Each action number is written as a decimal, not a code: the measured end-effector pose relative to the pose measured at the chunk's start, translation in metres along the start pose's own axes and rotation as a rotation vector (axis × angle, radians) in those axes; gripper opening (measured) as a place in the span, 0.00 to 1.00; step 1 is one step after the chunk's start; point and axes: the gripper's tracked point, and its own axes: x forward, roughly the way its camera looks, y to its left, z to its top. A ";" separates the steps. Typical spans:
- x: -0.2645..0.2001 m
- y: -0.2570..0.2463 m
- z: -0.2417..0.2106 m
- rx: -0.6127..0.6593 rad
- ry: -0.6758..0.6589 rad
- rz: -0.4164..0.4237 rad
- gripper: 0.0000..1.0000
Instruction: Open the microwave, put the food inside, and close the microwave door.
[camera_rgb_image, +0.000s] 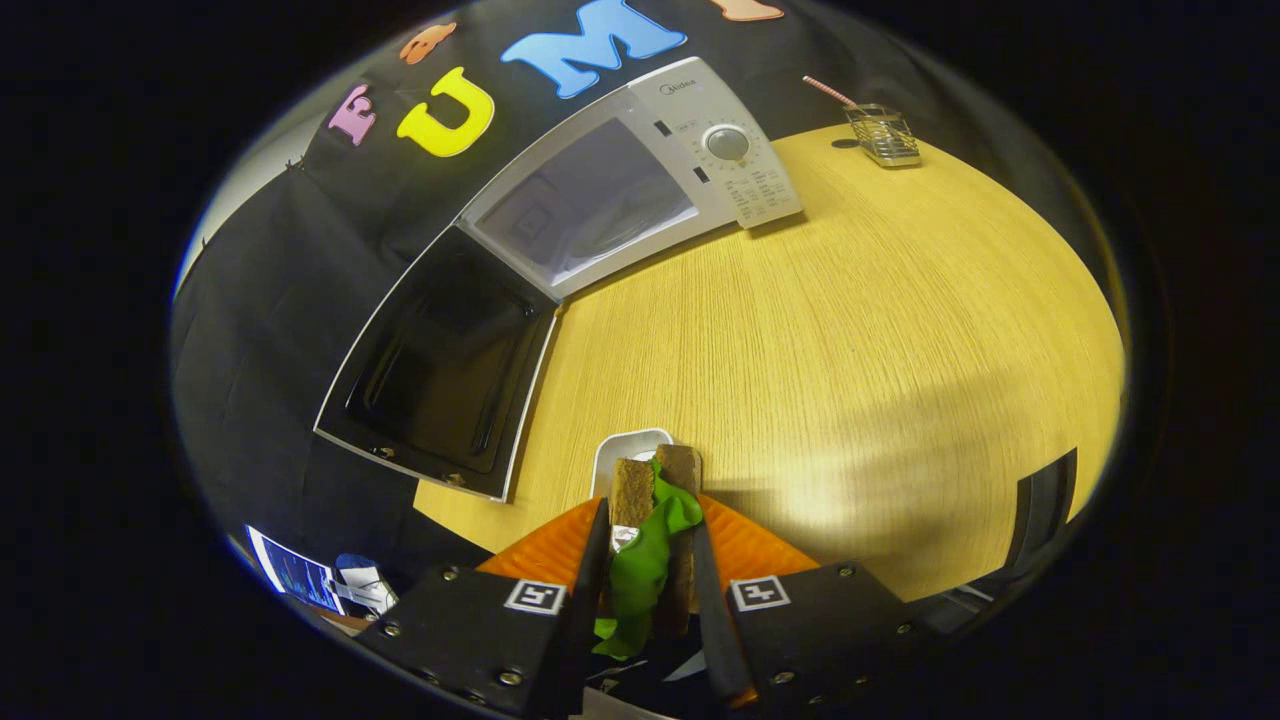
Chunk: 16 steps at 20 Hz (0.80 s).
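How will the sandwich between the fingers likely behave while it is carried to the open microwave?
The sandwich is clamped by the gripper, standing on edge. Its brown slices look fairly stiff, so it probably holds shape. The green leaf hangs loose and crumpled, so it seems floppy and may slip out. It looks light for its size.

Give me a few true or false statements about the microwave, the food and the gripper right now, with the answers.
1. The microwave door is shut. False: it hangs wide open.
2. The gripper holds a sandwich between its fingers. True.
3. A white tray lies just beyond the fingers. True.
4. The sandwich is already inside the microwave. False: it is still in the gripper, over the wooden table.
5. A wire basket stands on the table right of the microwave. True.
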 end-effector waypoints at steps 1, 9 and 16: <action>-0.003 0.004 -0.003 -0.005 0.013 0.002 0.32; -0.014 0.022 0.013 -0.037 0.005 -0.019 0.21; -0.031 0.051 0.049 0.037 -0.089 0.031 0.21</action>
